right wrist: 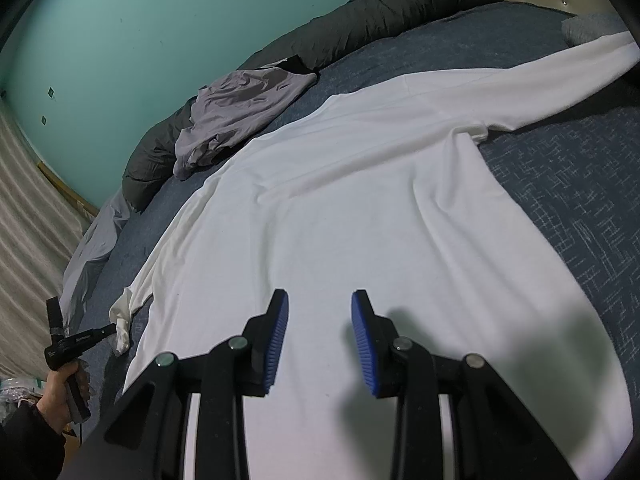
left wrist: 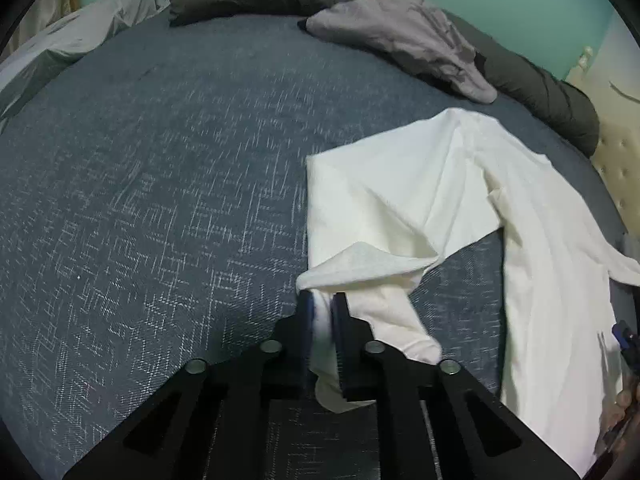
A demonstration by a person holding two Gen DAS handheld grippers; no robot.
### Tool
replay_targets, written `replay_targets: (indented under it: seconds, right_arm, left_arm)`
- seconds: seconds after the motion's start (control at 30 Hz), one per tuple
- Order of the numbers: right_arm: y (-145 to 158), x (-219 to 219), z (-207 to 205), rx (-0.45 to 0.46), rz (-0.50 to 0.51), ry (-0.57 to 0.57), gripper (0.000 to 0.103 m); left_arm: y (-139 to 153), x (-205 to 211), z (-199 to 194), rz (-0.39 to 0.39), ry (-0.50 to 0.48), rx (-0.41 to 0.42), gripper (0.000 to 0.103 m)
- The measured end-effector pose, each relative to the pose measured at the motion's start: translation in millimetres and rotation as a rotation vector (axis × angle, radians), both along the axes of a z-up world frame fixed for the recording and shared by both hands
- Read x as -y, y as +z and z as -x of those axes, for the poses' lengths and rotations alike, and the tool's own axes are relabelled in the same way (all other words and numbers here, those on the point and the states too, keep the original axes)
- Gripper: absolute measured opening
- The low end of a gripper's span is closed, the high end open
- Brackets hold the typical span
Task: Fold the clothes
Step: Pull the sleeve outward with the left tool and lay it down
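Left hand-held gripper (left wrist: 322, 300) pinching one white shirt (left wrist: 400, 200), one grey garment (left wrist: 400, 36)

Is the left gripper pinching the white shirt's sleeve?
Touching. In the left wrist view the left gripper is shut on the white shirt's sleeve, with cloth squeezed between its fingers.

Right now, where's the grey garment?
The crumpled grey garment lies at the bed's far edge, partly on the dark rolled duvet, just beyond the white long-sleeved shirt; upper left of centre in the right wrist view.
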State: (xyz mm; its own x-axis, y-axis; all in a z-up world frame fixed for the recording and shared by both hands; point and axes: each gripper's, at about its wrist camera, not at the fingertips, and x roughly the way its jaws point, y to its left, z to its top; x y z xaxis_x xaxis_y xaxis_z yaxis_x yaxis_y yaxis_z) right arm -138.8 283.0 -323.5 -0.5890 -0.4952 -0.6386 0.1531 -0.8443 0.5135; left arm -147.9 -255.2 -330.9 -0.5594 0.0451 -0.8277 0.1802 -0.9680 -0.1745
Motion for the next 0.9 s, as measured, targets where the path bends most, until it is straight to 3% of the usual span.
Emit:
replay_targets:
  seconds: [0.33, 0.9]
  right_arm:
    - [1.8, -0.7, -1.4, -0.005, 0.007, -0.002, 0.032]
    - [-0.1, 8.8, -1.5, -0.007, -0.024, 0.017, 0.032]
  left_arm:
    - [51.5, 22.4, -26.8, 0.065, 0.035, -0.086, 0.005]
    - [67.6, 125.4, -51.8, 0.141, 0.207, 0.006, 0.004]
